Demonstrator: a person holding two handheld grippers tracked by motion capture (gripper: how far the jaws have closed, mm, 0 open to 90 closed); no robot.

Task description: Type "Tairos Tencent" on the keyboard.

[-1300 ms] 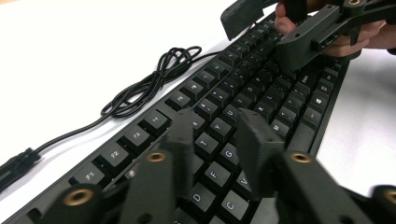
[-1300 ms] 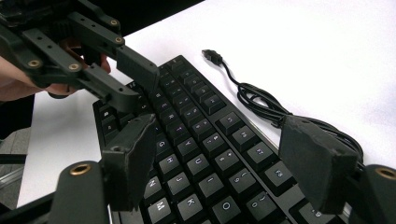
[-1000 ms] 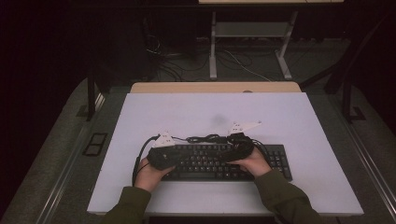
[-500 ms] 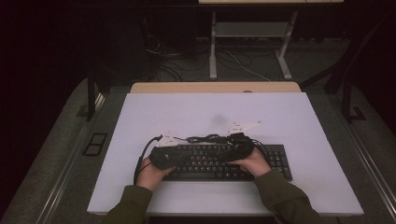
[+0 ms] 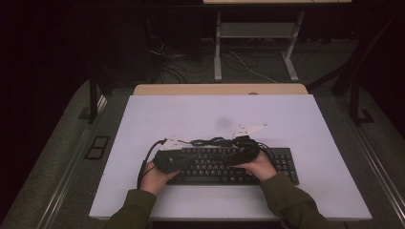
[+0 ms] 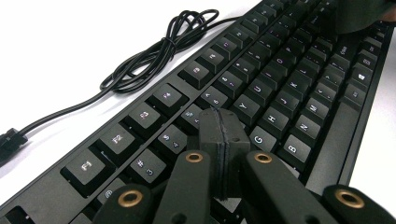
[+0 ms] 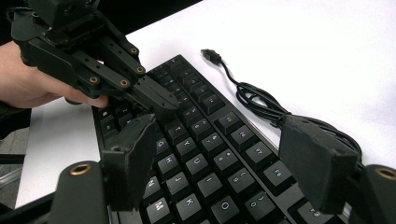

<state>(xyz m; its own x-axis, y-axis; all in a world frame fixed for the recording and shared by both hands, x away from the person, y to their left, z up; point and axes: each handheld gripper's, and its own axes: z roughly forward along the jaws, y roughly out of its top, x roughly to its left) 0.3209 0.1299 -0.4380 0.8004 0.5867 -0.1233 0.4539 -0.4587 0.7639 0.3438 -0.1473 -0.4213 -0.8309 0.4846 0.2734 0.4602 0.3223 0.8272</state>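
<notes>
Keyboard (image 5: pixel 229 164) on white table (image 5: pixel 305 124), dark room; left jaws closed empty, right jaws apart.

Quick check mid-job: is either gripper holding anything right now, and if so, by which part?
Nothing is held. The left gripper is shut with its tip over the keyboard keys; the right gripper is open above the keys.

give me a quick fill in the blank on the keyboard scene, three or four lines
1. The left gripper has its jaws ____ above the keys.
2. The right gripper has its jaws ____ over the keyboard.
3. The keyboard's cable lies coiled on the ____ table.
4. The keyboard's colour is ____.

Missing words: shut; open; white; black
</notes>
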